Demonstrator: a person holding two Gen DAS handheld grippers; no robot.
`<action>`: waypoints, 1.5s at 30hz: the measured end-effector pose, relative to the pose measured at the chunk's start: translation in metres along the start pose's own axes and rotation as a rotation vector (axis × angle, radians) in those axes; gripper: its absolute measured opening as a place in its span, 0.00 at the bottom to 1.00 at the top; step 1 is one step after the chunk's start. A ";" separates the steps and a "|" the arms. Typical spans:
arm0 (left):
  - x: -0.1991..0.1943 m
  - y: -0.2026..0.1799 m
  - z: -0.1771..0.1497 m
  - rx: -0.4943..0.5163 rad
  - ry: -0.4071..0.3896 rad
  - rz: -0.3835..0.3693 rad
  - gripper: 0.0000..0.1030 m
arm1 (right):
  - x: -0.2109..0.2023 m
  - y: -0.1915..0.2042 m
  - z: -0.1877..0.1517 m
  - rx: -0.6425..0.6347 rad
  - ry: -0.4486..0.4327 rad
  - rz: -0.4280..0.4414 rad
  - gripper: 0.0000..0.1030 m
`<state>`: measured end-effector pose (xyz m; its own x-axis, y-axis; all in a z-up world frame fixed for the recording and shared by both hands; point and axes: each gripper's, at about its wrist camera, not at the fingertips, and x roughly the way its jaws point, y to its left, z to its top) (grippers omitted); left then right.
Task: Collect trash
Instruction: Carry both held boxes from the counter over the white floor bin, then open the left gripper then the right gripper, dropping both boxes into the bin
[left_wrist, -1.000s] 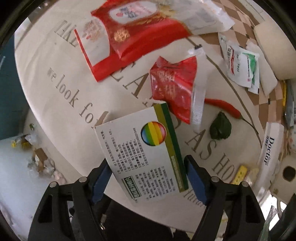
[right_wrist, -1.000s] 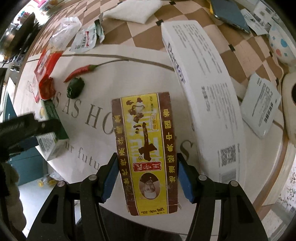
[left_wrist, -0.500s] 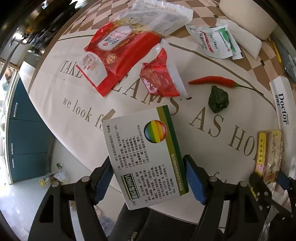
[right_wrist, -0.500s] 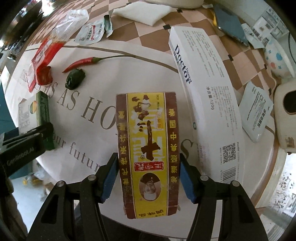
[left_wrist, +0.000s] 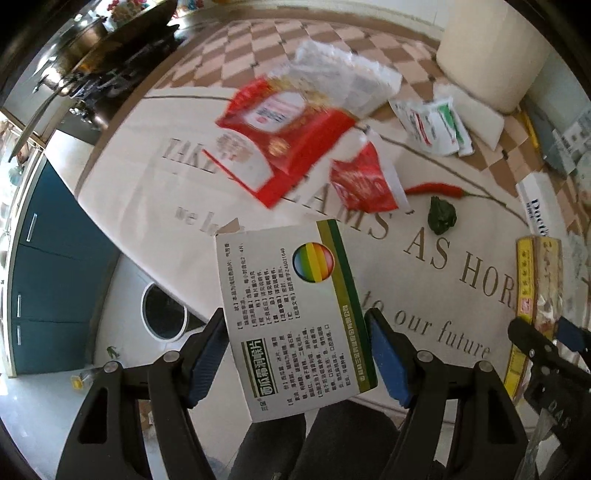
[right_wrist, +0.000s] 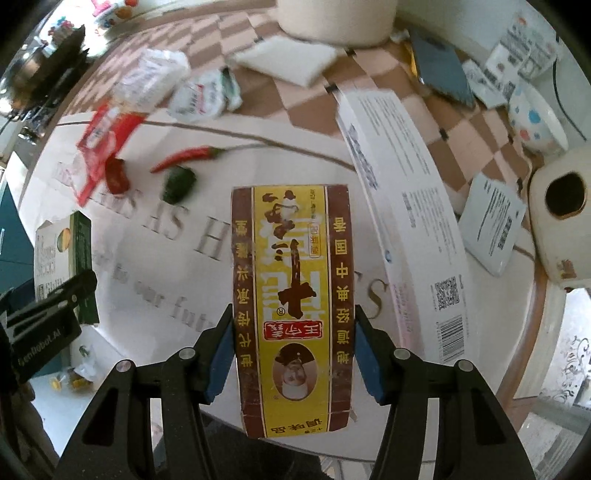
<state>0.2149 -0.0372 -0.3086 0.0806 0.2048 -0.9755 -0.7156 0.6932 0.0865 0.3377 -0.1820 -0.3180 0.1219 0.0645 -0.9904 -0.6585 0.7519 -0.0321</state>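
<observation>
My left gripper (left_wrist: 295, 354) is shut on a white and green medicine box (left_wrist: 291, 317) with a rainbow circle, held above the table's near edge. My right gripper (right_wrist: 293, 354) is shut on a yellow and brown seasoning box (right_wrist: 293, 310), held above the round table. That box also shows at the right of the left wrist view (left_wrist: 535, 291). The medicine box shows at the left of the right wrist view (right_wrist: 64, 266). A bin (left_wrist: 162, 317) with a dark opening stands on the floor below the table's edge.
On the lettered tablecloth (left_wrist: 147, 192) lie a large red packet (left_wrist: 284, 133), a small red packet (left_wrist: 362, 181), a red chilli (left_wrist: 436, 190), a dark green lump (left_wrist: 441, 216), white sachets (left_wrist: 432, 125) and a long white box (right_wrist: 402, 199). A spotted bowl (right_wrist: 535, 122) and a cream container (right_wrist: 561, 221) stand at the right. Blue cabinets (left_wrist: 48, 258) are at the left.
Both grippers have drawn back and up from the table with their boxes. The left view has swung out, so the floor and the bin below the table edge now show.
</observation>
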 end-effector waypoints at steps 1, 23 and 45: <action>-0.006 0.004 0.002 -0.003 -0.011 -0.002 0.69 | -0.006 0.009 -0.001 -0.004 -0.011 0.002 0.58; 0.017 0.366 -0.059 -0.414 -0.075 0.005 0.69 | -0.052 0.315 -0.016 -0.371 -0.082 0.151 0.58; 0.442 0.606 -0.185 -0.898 0.258 -0.097 0.95 | 0.415 0.687 -0.073 -0.642 0.429 0.367 0.61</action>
<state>-0.3119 0.3453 -0.7251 0.0890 -0.0597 -0.9942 -0.9900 -0.1151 -0.0817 -0.1183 0.3132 -0.7609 -0.3881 -0.1197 -0.9138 -0.9101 0.2060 0.3595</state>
